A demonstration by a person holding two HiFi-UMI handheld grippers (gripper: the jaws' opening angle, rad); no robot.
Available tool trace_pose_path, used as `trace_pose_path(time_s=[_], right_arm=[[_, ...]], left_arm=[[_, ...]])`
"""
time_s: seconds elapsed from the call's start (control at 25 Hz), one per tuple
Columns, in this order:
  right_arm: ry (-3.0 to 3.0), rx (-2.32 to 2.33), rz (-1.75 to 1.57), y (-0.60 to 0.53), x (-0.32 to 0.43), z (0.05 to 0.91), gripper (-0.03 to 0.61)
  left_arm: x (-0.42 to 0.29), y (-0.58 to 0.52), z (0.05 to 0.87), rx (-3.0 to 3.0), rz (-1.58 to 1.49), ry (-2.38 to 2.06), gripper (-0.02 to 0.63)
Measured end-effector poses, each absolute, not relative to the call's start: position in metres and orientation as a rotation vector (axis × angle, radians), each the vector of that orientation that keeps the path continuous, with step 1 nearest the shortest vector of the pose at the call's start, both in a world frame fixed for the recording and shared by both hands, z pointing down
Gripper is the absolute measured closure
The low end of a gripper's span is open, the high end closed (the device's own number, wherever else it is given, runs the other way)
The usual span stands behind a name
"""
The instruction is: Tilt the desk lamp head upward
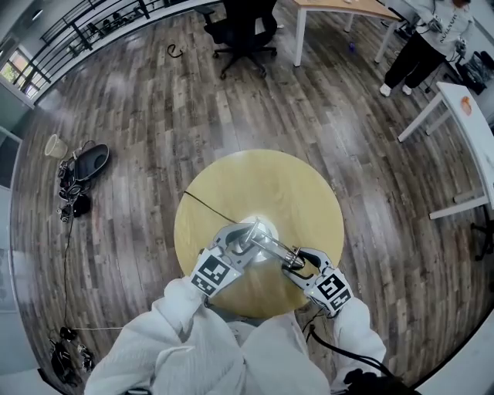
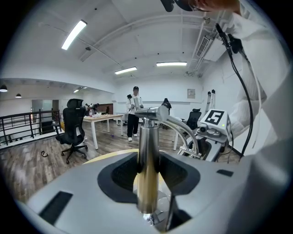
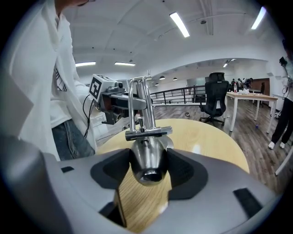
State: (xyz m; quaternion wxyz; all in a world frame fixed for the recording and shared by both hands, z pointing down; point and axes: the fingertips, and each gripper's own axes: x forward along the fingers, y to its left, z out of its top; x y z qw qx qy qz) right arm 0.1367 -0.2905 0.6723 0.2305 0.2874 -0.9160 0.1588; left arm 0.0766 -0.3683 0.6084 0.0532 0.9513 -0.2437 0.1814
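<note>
Since both claws are already clamped on, the real tilt looks about to start. At bottom centre of its view, the right gripper [image 3: 146,172] squeezes the lamp head [image 3: 147,155], and the left gripper [image 2: 147,167] pinches the upright post [image 2: 146,137] steady. The head hangs just above the round table [image 3: 206,137], its long axis toward the camera and its near end dipping. Next, I'd guess, is rotating the right wrist up while the post stays braced.

The desk lamp [image 1: 266,245] stands on the round table [image 1: 270,181] in the middle of the frame. The left gripper [image 1: 235,245] is on its left, with the lamp pole [image 2: 147,169] between its jaws. The right gripper [image 1: 299,265] is on its right, with the lamp head [image 3: 147,160] between its jaws. An office chair [image 1: 243,31] is at the top middle, with a desk [image 1: 340,9] to its right.
</note>
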Motion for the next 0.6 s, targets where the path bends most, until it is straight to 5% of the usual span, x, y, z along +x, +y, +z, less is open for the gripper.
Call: trace_pose_path(time_s=[0.6], right_arm=[[-2.491, 0.878, 0.408, -0.263, 0.157, 0.623, 0.319]], left_arm=[[0.073, -0.364, 0.607, 2.907, 0.59, -0.705, 0.472]])
